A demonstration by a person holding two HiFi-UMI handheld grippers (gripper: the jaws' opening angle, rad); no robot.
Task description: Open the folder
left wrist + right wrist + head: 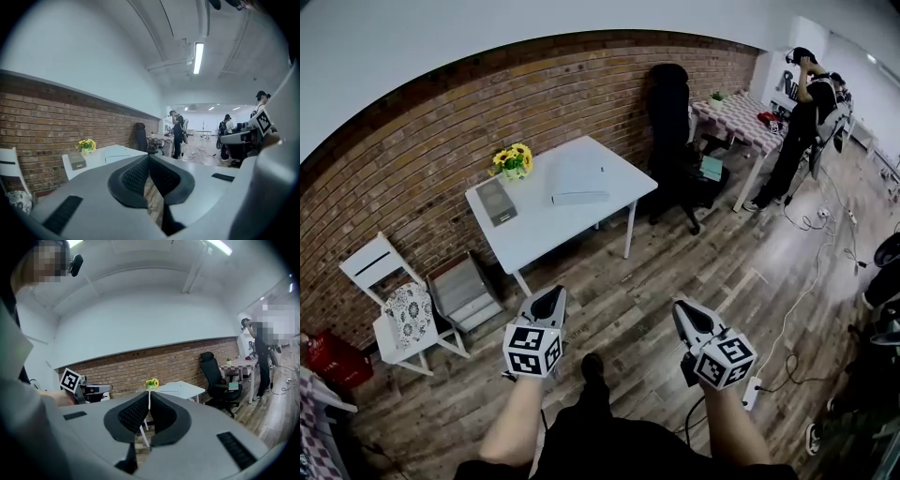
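The folder (577,180), a pale grey-white flat case, lies closed on the white table (539,230) by the brick wall. It also shows far off in the left gripper view (117,158) and the right gripper view (171,389). Both grippers hover over the wooden floor, well short of the table, and point toward it. My left gripper (553,292) (149,158) is shut, its tips touching and nothing between them. On my right gripper (680,305) (149,393) a thin slit shows between the tips, and nothing is in it.
On the table stand yellow flowers (514,161) and a grey box (497,201). A white chair (394,300) and a grey drawer unit (467,289) stand at its left, a black office chair (670,122) at its right. A person (802,122) stands by a far table (736,114). Cables (811,272) cross the floor.
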